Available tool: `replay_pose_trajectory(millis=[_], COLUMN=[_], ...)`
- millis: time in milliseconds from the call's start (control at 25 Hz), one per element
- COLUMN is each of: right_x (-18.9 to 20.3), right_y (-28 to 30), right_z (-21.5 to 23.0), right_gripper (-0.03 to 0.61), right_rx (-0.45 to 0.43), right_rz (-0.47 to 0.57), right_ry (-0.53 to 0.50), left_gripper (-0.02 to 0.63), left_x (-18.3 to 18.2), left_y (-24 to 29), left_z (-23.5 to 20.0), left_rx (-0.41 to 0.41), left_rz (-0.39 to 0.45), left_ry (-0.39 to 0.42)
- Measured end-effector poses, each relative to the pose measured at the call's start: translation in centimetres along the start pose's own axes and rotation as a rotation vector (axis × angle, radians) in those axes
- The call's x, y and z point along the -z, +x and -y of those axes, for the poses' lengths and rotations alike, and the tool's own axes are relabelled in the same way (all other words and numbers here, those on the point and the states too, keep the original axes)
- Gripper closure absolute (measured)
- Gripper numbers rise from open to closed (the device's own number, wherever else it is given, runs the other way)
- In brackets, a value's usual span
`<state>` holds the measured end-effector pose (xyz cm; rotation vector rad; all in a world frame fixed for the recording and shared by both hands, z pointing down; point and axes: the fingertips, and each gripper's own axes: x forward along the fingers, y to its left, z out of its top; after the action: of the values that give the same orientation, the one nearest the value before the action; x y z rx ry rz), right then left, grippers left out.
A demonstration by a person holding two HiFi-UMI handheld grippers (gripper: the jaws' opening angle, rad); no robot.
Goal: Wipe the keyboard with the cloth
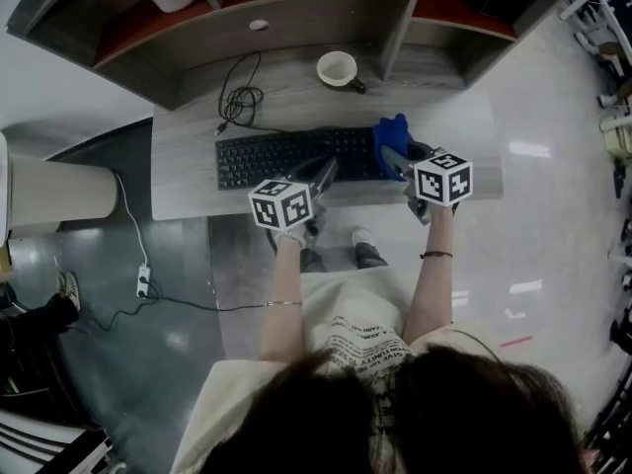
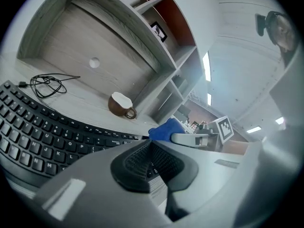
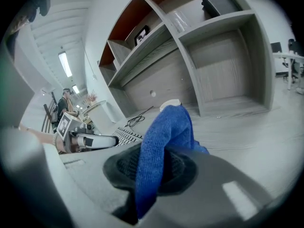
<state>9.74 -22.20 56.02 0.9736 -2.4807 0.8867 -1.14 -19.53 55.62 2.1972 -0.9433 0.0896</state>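
At a grey wood-grain counter (image 1: pixel 188 191) under a shelf unit, a person holds a hand-held gripper in each hand over a black keyboard (image 1: pixel 286 156). The right hand-held gripper (image 3: pixel 154 167) is pinching a blue cloth (image 3: pixel 164 127). The cloth bunches up out of its jaws and sits at the keyboard's right end, which looks like a starting place for a wipe across the keys. Whether it touches them I cannot tell.

The left hand-held gripper (image 2: pixel 151 148) has its jaws pressed together on nothing. It hovers at the keyboard's front edge near the middle, perhaps ready to steady it.

A brown mug (image 1: pixel 337 68) and a coiled cable (image 1: pixel 237 97) lie behind the keyboard, out of the cloth's way.

The keys bear white legends, mostly too small to read, and no brand shows. The marker cubes (image 1: pixel 442 178) carry only black-and-white squares. The print on the person's shirt is too small to read.
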Motion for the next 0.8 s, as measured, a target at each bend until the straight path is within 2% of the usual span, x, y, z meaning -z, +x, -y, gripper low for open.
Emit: replay_pose_trajectory(millis=[800], right_x=[0.5], right_y=[1.5], right_z=[-2.3], right_gripper=[0.52], right_rx=[0.053], right_rz=[0.006], right_ry=[0.023], left_gripper=[0.626], left_x=[-0.4], left_y=[-2.7], left_z=[-2.2], left_rx=[0.037], left_rz=[-0.019], left_ry=[0.001])
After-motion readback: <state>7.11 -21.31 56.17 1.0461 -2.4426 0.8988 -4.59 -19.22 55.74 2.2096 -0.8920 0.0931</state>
